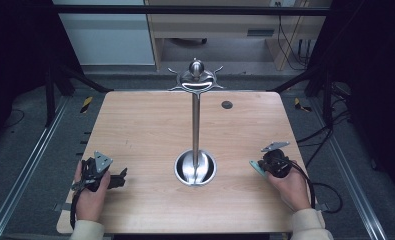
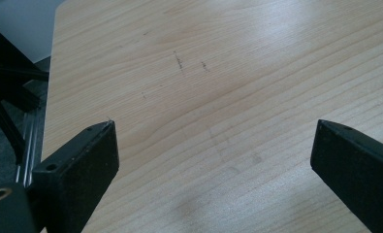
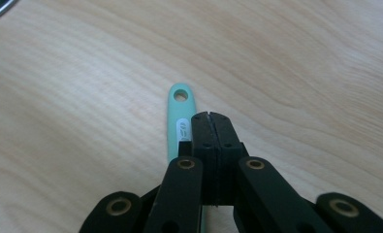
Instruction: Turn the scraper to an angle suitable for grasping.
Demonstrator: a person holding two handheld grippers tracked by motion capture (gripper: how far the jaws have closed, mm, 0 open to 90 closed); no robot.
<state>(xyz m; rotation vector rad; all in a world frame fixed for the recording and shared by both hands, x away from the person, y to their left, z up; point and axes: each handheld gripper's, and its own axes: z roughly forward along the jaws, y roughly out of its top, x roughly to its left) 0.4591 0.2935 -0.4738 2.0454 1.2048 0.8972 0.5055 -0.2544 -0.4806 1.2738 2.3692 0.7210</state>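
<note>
A: Left gripper (image 1: pixel 119 178) at 8 o'clock on the wooden surface (image 1: pixel 150 125), jaws spread wide over bare wood, nothing between them.

B: Right gripper (image 3: pixel 212 116) at 4 o'clock, jaws pressed together. A mint-green handle (image 3: pixel 178 119) with a hanging hole lies flat just beside them; whether they pinch it, cannot tell.

A: Steel hook stand (image 1: pixel 195 125) upright at centre, round base.

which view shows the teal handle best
The right gripper view: the teal handle lies flat on the table, its hanging hole and white label clear, running under the shut right claw. The high view shows a small teal sliver beside that claw.
</note>
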